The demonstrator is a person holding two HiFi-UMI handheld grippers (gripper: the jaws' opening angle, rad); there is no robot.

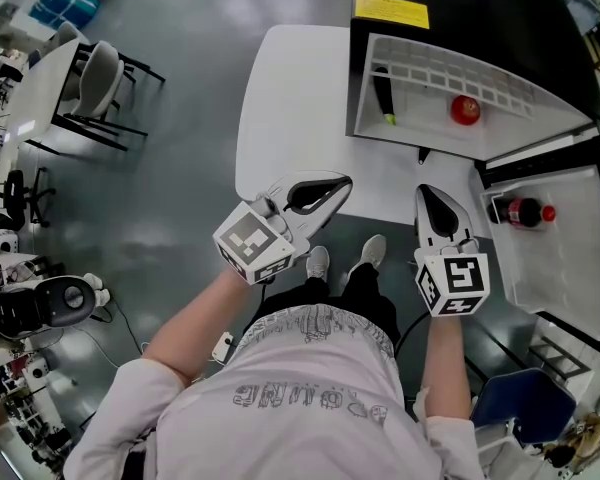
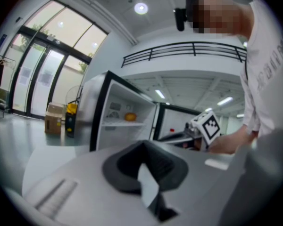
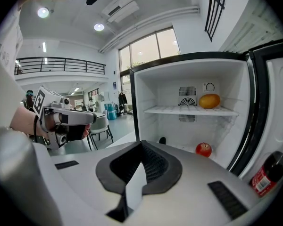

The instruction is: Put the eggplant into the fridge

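Left gripper (image 1: 344, 184) and right gripper (image 1: 427, 191) are hovering clenched, empty, before the open fridge (image 1: 460, 8). The eggplant (image 1: 383, 98) is lying inside; the yellow label (image 1: 391, 10) is unreadable.

Eggplant (image 3: 162, 140) mostly behind right gripper (image 3: 141, 149)

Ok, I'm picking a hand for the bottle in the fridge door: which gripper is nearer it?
Right. The right gripper sits just left of the bottle; the left gripper is farther left, over the table edge.
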